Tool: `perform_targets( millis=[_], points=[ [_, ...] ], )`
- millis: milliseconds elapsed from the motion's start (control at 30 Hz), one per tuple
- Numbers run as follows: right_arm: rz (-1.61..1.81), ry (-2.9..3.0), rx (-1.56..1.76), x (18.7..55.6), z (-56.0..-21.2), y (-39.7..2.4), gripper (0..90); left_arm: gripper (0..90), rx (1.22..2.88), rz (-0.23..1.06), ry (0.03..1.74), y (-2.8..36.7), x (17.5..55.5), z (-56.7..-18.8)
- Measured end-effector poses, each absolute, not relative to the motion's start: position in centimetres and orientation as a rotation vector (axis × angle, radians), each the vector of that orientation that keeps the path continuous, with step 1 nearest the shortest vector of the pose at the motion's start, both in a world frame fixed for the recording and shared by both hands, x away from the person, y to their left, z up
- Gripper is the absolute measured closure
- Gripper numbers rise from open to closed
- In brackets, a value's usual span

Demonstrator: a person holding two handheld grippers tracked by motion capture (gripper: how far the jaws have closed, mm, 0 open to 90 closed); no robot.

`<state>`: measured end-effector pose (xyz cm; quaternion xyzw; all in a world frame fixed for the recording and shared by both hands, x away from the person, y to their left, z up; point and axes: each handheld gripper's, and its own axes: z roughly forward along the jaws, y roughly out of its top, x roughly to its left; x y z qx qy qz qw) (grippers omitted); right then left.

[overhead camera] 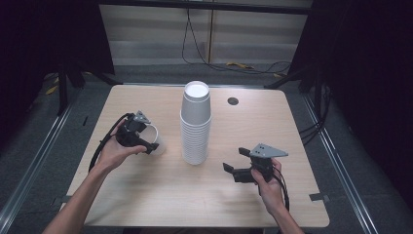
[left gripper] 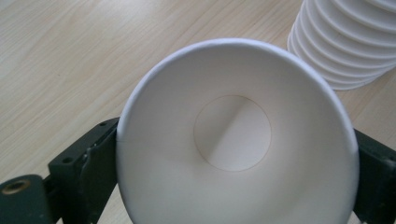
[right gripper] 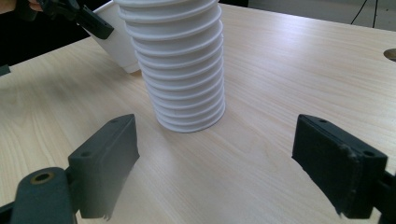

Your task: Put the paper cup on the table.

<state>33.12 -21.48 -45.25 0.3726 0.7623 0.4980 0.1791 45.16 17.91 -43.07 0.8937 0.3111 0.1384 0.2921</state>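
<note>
High view: a light wooden table seen from above. The left gripper, in the person's left hand, has its 2 black jaws on either side of 1 white paper cup, which is tilted with its mouth toward the gripper. Just to that gripper's right stands a tall stack of white paper cups, upside down. Further right, the right gripper, in the right hand, points its jaws toward the stack, well apart from it.

Left gripper view: the paper cup sits between the 2 jaws, open mouth facing the camera, round base visible inside. Both jaws touch its outer wall, gripping it. The stack is beyond the cup, to the upper right.

Right gripper view: the right gripper has its jaws spread wide with nothing between them, above bare table. The stack stands ahead of the jaws. Beyond it, upper left, the left gripper grips the tilted cup.
</note>
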Motion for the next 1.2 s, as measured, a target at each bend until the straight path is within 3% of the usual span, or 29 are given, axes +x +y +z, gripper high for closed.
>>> perform_targets(
  millis=[400,800,1000,1200],
  points=[
    [1.404,2.15,1.07,33.3,-45.3,-21.4,14.0,4.9,2.352,0.446,0.804,16.8,45.5,-44.1],
    [1.401,2.13,1.071,33.3,-45.3,-21.6,13.9,4.9,2.282,0.404,0.809,16.6,45.8,-45.7],
    [1.401,2.131,1.071,33.3,-45.3,-21.6,13.9,8.9,2.247,0.314,0.841,17.2,46.1,-46.5],
    [1.395,2.132,1.07,33.4,-45.3,-21.6,14.0,14.0,2.23,0.332,0.846,17.4,45.9,-47.3]
  ],
)
